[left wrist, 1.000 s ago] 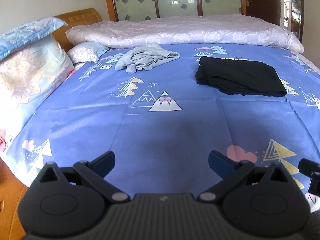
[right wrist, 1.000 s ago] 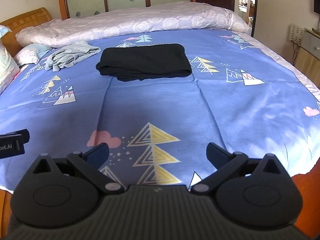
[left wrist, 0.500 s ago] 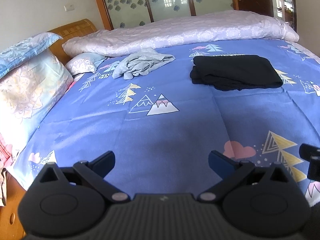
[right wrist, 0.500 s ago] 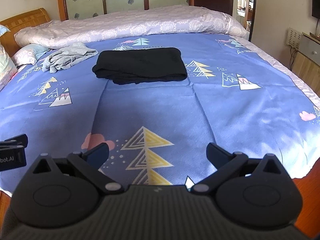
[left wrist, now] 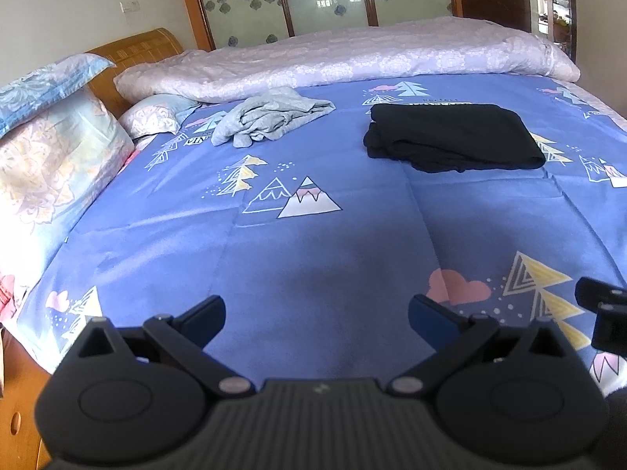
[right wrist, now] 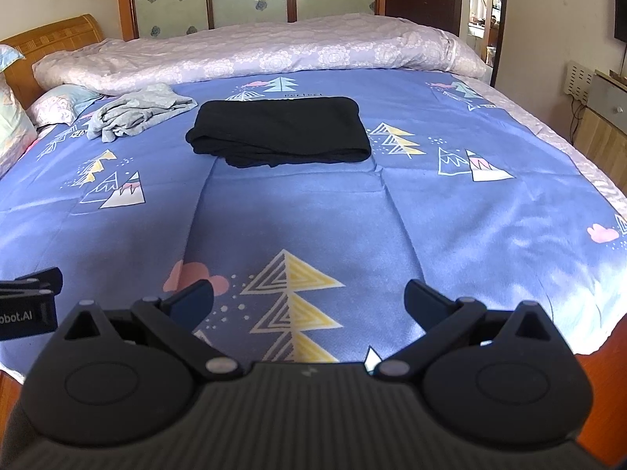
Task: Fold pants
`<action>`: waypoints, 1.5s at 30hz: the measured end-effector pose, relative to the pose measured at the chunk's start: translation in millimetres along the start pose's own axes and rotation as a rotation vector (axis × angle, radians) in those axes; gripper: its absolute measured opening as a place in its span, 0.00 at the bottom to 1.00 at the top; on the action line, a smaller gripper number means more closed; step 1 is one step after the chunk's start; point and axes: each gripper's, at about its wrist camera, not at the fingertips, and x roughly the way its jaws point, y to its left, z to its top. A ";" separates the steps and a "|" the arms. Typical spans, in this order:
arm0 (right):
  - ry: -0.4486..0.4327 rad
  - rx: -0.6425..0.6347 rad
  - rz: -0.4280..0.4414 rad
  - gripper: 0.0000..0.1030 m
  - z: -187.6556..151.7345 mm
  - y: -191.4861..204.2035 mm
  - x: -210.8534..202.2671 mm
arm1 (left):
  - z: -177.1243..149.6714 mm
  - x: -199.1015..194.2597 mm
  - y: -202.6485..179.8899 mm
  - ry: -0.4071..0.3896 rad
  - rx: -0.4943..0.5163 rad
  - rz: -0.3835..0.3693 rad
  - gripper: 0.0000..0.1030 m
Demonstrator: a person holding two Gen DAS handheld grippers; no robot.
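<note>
Pants [right wrist: 280,131], black and folded, lie on the bed [right wrist: 298,211] well ahead of both pairs of fingers. Left gripper [left wrist: 316,315] and right gripper [right wrist: 307,299] hang wide apart, empty, above the sheet's near edge.

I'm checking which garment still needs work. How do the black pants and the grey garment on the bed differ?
The black pants lie folded into a flat, roughly rectangular stack; the grey garment is a crumpled, irregular heap. The black pants sit near the middle of the blue bedsheet; the grey garment lies closer to the pillow and headboard. The black stack covers more area than the grey heap. Both rest on the sheet, apart from each other and untouched by either gripper.
</note>
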 end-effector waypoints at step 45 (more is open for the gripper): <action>0.054 0.001 0.025 1.00 -4.9 -7.1 14.7 | -8.9 17.8 -4.3 0.102 0.027 -0.038 1.00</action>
